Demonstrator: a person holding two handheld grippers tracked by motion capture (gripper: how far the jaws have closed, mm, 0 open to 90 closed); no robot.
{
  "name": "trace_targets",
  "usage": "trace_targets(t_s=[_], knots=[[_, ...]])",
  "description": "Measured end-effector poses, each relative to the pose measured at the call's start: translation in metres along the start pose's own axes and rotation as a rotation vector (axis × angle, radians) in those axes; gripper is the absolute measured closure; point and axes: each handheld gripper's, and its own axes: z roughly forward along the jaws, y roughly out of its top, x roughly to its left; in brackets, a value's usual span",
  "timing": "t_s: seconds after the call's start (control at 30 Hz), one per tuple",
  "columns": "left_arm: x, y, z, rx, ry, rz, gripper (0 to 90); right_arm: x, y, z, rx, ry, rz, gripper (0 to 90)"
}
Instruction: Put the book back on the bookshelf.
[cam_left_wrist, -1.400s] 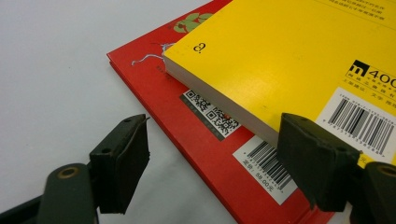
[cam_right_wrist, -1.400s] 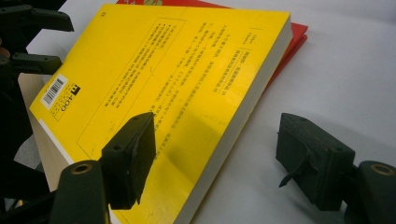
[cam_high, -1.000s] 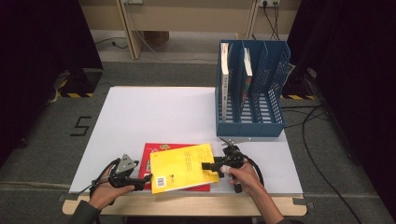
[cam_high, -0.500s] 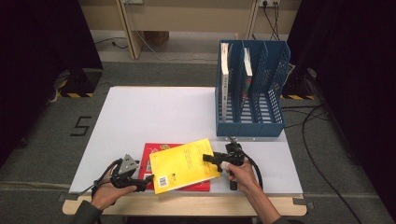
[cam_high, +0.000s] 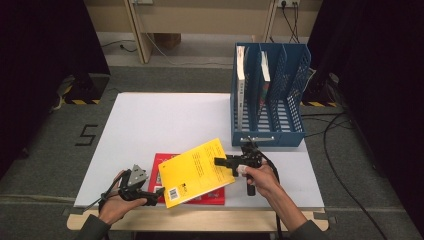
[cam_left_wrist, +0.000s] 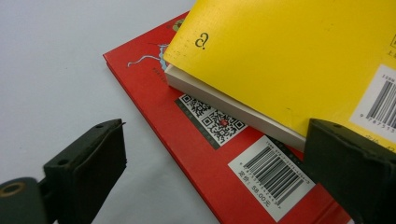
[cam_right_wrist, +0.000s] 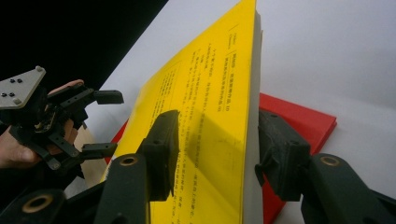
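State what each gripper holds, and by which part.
Right gripper clamps the yellow book at its right edge. Left gripper, jaws just opened, holds nothing.

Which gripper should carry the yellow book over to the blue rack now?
Right. The right gripper has the yellow book between its jaws, which have just been closing; the left gripper has just opened. The blue rack is on its side.

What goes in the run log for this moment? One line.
left gripper: open, jaws just opening | right gripper: shut on yellow book | book tilted above red book
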Motion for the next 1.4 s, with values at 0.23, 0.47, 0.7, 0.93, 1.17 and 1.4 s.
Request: trace_targets(t_s=[0.23, 0.47, 0.7, 0.93, 1.17, 1.4], knots=[[0.002, 0.0, 0.003, 0.001, -0.005, -0.021, 0.1, 0.003, 0.024, 0.003, 0.016, 0.052, -0.046, 56.8], [-0.002, 0.0, 0.004, 0.0, -0.006, -0.008, 1.7, 0.029, 0.048, 0.01, 0.125, 0.105, -0.112, 66.0], [-0.001, 0.0, 0.006, 0.004, -0.005, -0.015, 0.0, 0.052, 0.06, 0.008, 0.17, 0.063, -0.2, 70.6], [0.003, -0.001, 0.006, -0.03, -0.029, -0.029, 11.0, 0.074, 0.075, 0.006, 0.211, 0.002, -0.312, 72.7], [0.026, -0.007, -0.002, -0.066, 0.035, -0.117, 13.8, 0.099, 0.097, -0.011, 0.248, -0.066, -0.422, 75.3], [0.037, -0.01, -0.002, -0.061, 0.052, -0.146, 14.6, 0.113, 0.113, -0.035, 0.294, -0.214, -0.511, 75.5]])
